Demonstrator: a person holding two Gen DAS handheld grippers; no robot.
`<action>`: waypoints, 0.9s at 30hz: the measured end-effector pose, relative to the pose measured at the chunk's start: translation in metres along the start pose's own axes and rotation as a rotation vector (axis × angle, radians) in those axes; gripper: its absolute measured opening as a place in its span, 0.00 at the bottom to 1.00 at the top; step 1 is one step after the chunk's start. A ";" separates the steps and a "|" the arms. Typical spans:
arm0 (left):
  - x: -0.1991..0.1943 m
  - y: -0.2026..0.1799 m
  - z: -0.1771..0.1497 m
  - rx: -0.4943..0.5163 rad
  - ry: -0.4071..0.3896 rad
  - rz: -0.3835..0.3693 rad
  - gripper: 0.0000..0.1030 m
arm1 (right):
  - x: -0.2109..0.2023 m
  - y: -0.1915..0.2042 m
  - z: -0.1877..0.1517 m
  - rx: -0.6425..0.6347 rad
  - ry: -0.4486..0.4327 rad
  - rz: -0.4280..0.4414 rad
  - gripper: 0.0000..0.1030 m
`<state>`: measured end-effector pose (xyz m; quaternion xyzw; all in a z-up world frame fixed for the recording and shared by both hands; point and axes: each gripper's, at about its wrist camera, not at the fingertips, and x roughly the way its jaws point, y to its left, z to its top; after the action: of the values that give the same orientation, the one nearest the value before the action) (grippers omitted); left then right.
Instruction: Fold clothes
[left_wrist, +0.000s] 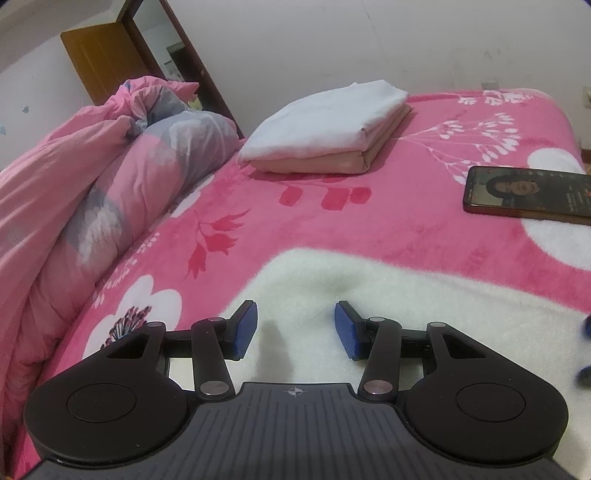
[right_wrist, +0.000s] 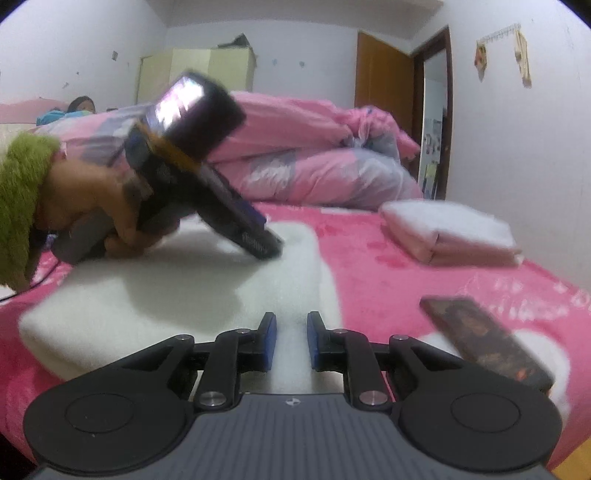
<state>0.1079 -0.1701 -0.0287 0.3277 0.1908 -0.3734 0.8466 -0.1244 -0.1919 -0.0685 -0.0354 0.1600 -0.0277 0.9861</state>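
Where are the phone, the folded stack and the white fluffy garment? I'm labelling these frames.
phone (left_wrist: 528, 194): left wrist view, on its lit screen.
folded stack (left_wrist: 325, 125): left wrist view, on the white top layer.
white fluffy garment (right_wrist: 184, 288): right wrist view, on its flat top.

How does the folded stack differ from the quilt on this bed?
The folded stack is neat, flat and small; the quilt is bunched, rumpled and much bigger. The stack shows a plain white layer over a plain beige-pink one; the quilt is pink with grey flower patches. The stack lies toward the middle of the bed; the quilt lies along its edge. Both are cloth and rest on the bed.
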 end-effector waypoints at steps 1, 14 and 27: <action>0.000 0.000 0.000 -0.001 -0.001 0.000 0.45 | -0.003 0.001 0.004 -0.010 -0.016 -0.002 0.18; 0.000 0.007 0.007 -0.027 0.025 -0.031 0.45 | 0.027 -0.029 -0.011 0.167 0.012 0.110 0.18; 0.037 0.024 0.025 -0.215 0.133 -0.173 0.46 | 0.027 -0.033 -0.017 0.177 -0.010 0.128 0.19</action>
<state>0.1519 -0.1941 -0.0221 0.2413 0.3127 -0.3998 0.8272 -0.1054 -0.2278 -0.0906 0.0619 0.1537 0.0215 0.9859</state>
